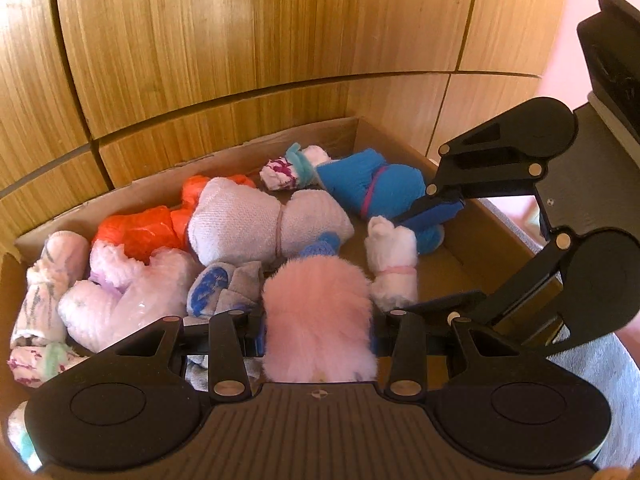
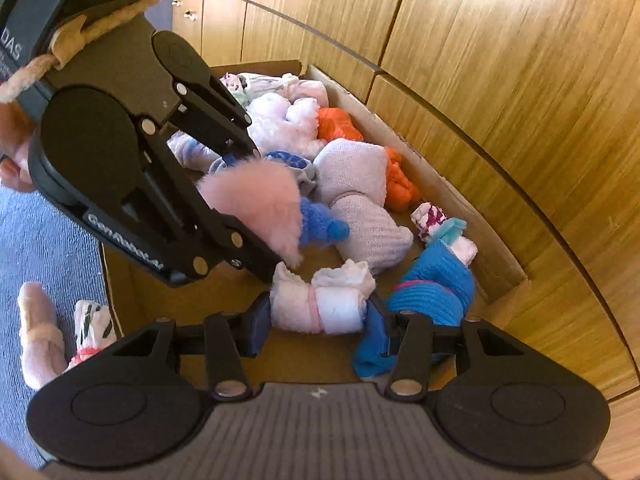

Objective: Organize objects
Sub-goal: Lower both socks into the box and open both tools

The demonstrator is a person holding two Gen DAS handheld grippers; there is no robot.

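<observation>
Sock bundles (image 1: 264, 220), or rolled cloth of some sort: mostly in the cardboard box (image 1: 224, 160) already, piled toward the wall by the wood panelling. Grey-white, orange (image 1: 136, 232), blue (image 1: 372, 184), plus a few pale pink and patterned ones. Well past halfway, at a guess.

Two more held over the box right now. Left gripper (image 1: 318, 332) clamped narrow on a fluffy pink bundle (image 1: 320, 312), just above the pile at the near side. Right gripper (image 2: 320, 320) pinched on a white bundle with a pink band (image 2: 320, 308), low over the bare cardboard floor, just beside the blue one. Touching the floor or not: impossible to tell. Left to do, probably: drop both, then go back for the stragglers.

About those stragglers: only visible from the right wrist view. Two on the blue-grey carpet (image 2: 48, 240) outside the box, a pink roll (image 2: 40, 336) and a white roll with dark stripes (image 2: 92, 328), right next to each other. No sign of either in the left wrist view.

Flip side: left wrist view good for the left end of the box, with more pale rolls (image 1: 52, 280) packed there, largely blocked by the left gripper from the other camera. Also handy for seeing the right gripper's two fingers either side of the white bundle.
</observation>
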